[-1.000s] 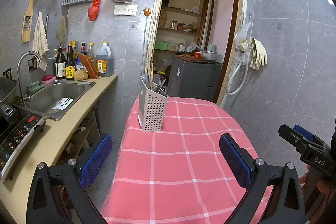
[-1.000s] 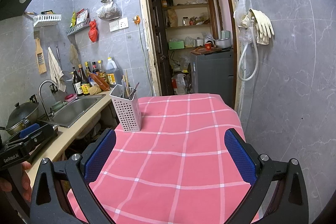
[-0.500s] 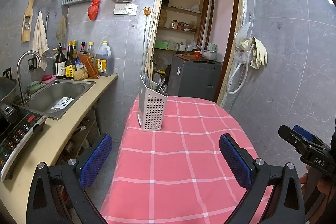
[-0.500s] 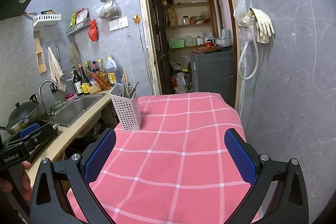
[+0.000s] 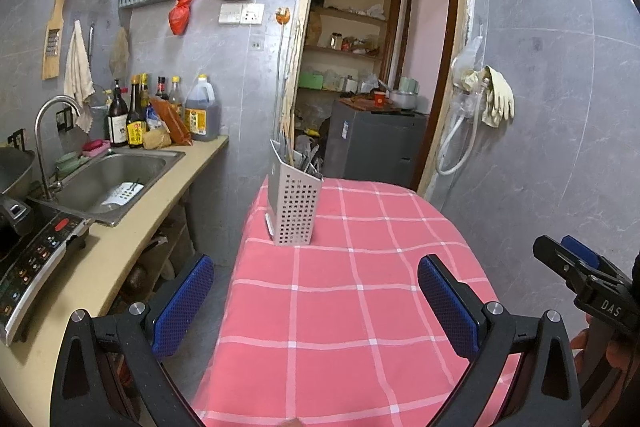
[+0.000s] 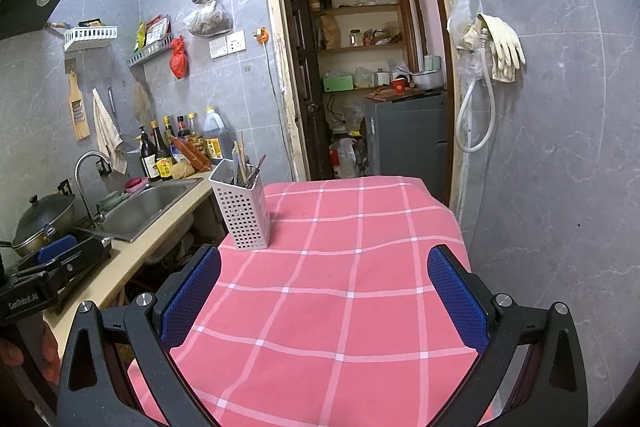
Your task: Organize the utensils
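A white perforated utensil holder [image 5: 294,205] [image 6: 242,213] stands upright at the far left of a table with a pink checked cloth [image 5: 360,307] [image 6: 340,287]. Chopsticks and metal utensils [image 6: 246,169] [image 5: 304,157] stick up out of it. My left gripper [image 5: 316,297] is open over the table's near part, well short of the holder, with nothing between its blue pads. My right gripper [image 6: 324,293] is also open and empty over the cloth. Each gripper shows at the edge of the other's view, held by a hand: the right one [image 5: 580,279], the left one [image 6: 52,267].
Left of the table runs a beige counter [image 5: 132,227] with a steel sink [image 5: 108,179], a tap, bottles, an induction cooker [image 5: 32,259] and a wok [image 6: 44,219]. An open doorway [image 6: 360,67] with a grey appliance lies behind the table. A tiled wall is on the right.
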Demonstrator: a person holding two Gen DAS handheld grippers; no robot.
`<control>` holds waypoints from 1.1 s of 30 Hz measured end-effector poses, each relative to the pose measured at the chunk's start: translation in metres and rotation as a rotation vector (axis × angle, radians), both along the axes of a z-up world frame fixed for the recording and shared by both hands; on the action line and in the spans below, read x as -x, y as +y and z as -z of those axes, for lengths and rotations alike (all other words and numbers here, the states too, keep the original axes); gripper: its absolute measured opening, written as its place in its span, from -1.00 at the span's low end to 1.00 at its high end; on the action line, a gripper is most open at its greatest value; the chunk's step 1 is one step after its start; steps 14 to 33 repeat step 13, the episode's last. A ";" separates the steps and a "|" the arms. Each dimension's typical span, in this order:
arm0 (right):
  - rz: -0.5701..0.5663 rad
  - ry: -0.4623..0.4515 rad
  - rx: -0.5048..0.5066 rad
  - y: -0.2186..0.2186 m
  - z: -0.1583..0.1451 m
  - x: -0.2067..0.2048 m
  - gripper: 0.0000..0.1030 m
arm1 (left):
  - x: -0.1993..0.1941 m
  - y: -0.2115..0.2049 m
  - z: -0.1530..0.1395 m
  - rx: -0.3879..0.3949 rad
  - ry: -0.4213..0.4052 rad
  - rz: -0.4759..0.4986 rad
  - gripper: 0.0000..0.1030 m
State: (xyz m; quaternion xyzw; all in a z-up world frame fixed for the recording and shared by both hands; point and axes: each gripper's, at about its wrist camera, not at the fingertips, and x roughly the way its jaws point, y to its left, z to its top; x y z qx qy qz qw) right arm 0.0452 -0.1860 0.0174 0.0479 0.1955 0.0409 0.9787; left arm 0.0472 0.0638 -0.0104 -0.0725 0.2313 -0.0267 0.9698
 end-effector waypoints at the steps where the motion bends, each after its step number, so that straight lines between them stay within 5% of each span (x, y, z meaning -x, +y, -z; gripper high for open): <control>1: -0.001 0.001 0.000 0.000 0.001 0.001 0.97 | -0.001 0.000 0.000 -0.001 0.001 -0.002 0.99; 33: -0.003 0.019 0.001 0.008 0.010 -0.003 0.97 | -0.007 -0.001 0.000 -0.029 0.002 -0.015 0.99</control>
